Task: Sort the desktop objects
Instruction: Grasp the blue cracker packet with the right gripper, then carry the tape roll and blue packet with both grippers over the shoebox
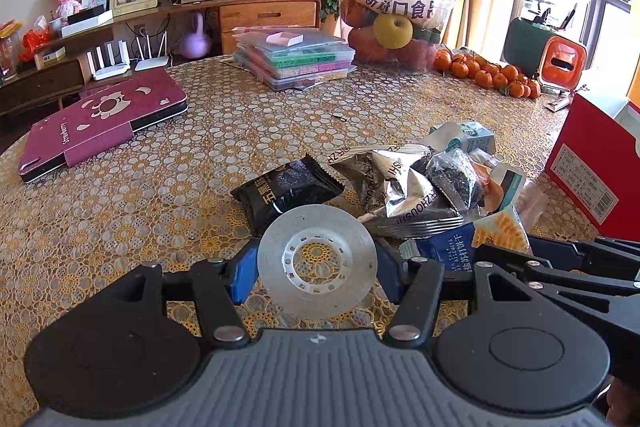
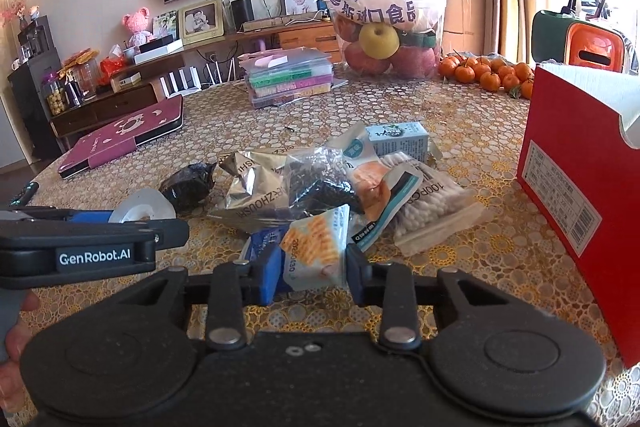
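My left tool (image 1: 317, 269) was clamped on a clear tape roll (image 1: 317, 263), blue pads on both sides of it, roll held upright w/ its hole facing the cam, just above the bench (image 1: 160, 187). In the right wrist view the same roll (image 2: 142, 209) showed at the tip of the left tool (image 2: 132, 223), near a black snack pack (image 2: 187, 183).

My right tool (image 2: 310, 269) was closed on a cracker packet (image 2: 316, 251), orange and white print, pinched btw both pads at the near edge of the pile. In the left wrist view that packet (image 1: 500, 229) sat at the tip of the right tool (image 1: 502, 245), touching a blue biscuit pack (image 1: 444, 251).

Rest of the pile was mid-bench: black snack pack (image 1: 286, 189) just beyond the roll, silver foil bag (image 1: 396, 187) beside it, clear bag of dark stuff (image 1: 454, 179) on top of the foil, cotton swab bag (image 2: 424, 203) to the right, small teal carton (image 2: 398, 141) at the back.

Red box (image 2: 576, 195) stood upright at the right edge, apart from the pile. Maroon tablet case (image 1: 104, 123) lay flat far left. Stack of plastic cases (image 1: 296, 61), fruit tub (image 1: 394, 27) w/ white bag on top, and tangerines (image 1: 492, 73) sat along the far side.
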{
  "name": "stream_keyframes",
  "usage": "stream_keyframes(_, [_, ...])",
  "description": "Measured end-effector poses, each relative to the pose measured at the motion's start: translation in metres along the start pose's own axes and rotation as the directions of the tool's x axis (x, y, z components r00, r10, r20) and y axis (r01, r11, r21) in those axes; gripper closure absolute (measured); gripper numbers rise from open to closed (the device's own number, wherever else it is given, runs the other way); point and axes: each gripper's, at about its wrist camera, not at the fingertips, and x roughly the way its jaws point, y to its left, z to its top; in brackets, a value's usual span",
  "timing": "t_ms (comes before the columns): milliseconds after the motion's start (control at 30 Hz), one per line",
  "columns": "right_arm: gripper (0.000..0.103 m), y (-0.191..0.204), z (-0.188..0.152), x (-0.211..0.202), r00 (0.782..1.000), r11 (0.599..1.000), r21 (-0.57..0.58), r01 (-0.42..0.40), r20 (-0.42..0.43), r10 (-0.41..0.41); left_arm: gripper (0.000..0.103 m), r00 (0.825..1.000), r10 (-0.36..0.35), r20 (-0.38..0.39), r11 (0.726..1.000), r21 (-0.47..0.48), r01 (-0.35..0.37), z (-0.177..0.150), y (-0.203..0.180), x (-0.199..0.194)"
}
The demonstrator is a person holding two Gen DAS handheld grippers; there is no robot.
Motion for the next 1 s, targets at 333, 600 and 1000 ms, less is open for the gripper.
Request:
stream_keyframes(333, [0.084,-0.007,0.004,-0.024,0.997,0.996,0.053,-0.072,0.02,0.071,0.044,0.999,-0.033,0.01,0.999,0.011,0.033,0.006,-0.019,-0.025])
stream_keyframes(600, [0.087,-0.013,0.005,-0.045,0.996,0.995,0.057,-0.079,0.042,0.077,0.044,0.998,-0.057,0.015,0.997,0.043,0.057,0.008,-0.041,-0.045])
stream_keyframes(1000, [0.089,-0.042,0.012,-0.077,0.995,0.993,0.102,-0.055,0.094,0.045,0.044,0.994,-0.11,0.014,0.992,0.06,0.109,0.014,-0.074,-0.066])
